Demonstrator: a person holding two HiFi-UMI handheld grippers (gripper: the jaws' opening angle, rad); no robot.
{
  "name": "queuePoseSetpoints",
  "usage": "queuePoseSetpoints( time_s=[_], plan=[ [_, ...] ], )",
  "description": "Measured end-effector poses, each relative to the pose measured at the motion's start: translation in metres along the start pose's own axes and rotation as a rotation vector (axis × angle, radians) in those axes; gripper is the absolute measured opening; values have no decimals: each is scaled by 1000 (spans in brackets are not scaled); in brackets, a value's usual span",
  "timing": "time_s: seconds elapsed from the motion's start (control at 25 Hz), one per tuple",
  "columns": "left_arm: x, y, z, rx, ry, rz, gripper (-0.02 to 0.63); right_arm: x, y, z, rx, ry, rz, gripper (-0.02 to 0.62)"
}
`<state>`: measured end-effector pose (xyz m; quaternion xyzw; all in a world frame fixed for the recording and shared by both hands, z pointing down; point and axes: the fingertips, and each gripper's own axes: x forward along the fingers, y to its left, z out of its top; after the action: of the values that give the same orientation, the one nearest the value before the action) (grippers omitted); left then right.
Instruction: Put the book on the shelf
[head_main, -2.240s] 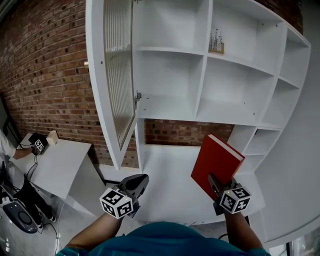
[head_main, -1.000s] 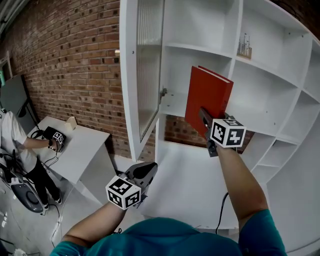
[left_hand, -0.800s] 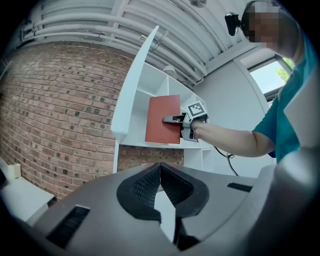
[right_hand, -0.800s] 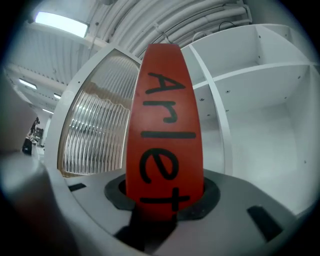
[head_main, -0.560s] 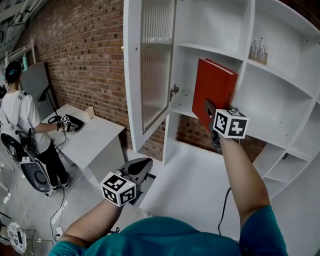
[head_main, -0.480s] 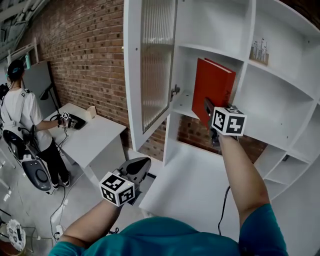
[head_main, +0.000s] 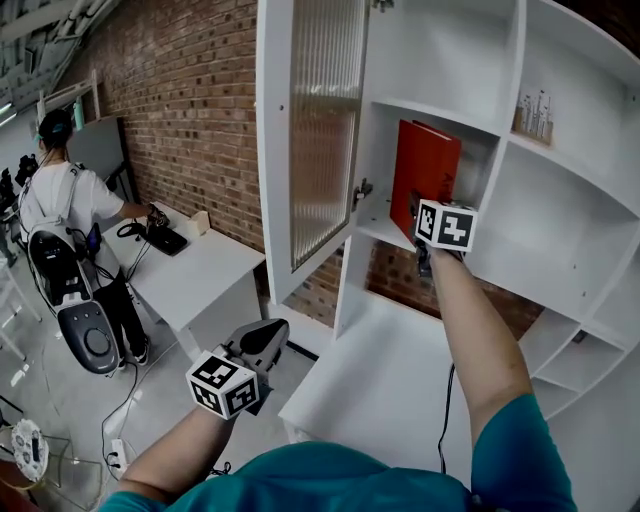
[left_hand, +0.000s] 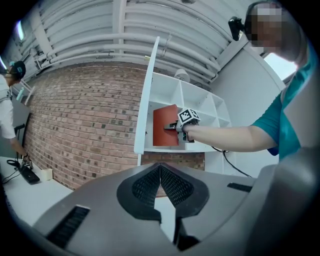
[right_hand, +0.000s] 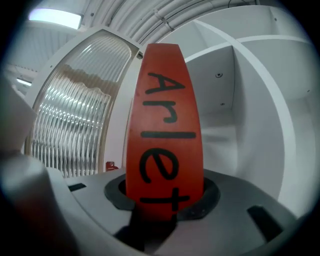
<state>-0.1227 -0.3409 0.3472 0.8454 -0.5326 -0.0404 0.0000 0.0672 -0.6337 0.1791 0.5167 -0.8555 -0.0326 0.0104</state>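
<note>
The red book (head_main: 425, 172) stands upright inside a compartment of the white shelf unit (head_main: 505, 60), just behind the open ribbed-glass door (head_main: 322, 130). My right gripper (head_main: 421, 207) is shut on the book's near edge, arm stretched up. In the right gripper view the spine (right_hand: 165, 120) with black letters rises from between the jaws (right_hand: 162, 197). In the left gripper view the book (left_hand: 165, 125) has its lower edge close to the shelf board; contact cannot be told. My left gripper (head_main: 262, 343) hangs low beside my body, shut and holding nothing (left_hand: 160, 181).
A small stand of thin upright objects (head_main: 535, 108) sits in the compartment to the right. Below the shelves runs a white counter (head_main: 380, 385). At the left are a brick wall, a white desk (head_main: 205, 275) and a person (head_main: 65, 205) standing at it.
My right gripper has lifted the book from low over the counter up into the compartment behind the glass door. The left gripper has stayed low.
</note>
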Motion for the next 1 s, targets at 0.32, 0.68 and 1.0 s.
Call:
queuePoseSetpoints(
  time_s=[0.32,0.68,1.0],
  plan=[
    [-7,12,0,-2,5,35,15,35,-13,-8,31,34,-51,167],
    [-4,24,-4,-8,18,42,15,69,-29,-23,66,35,-84,167],
    [5,29,-10,-19,23,45,15,98,-35,-24,66,33,-82,167]
  ],
)
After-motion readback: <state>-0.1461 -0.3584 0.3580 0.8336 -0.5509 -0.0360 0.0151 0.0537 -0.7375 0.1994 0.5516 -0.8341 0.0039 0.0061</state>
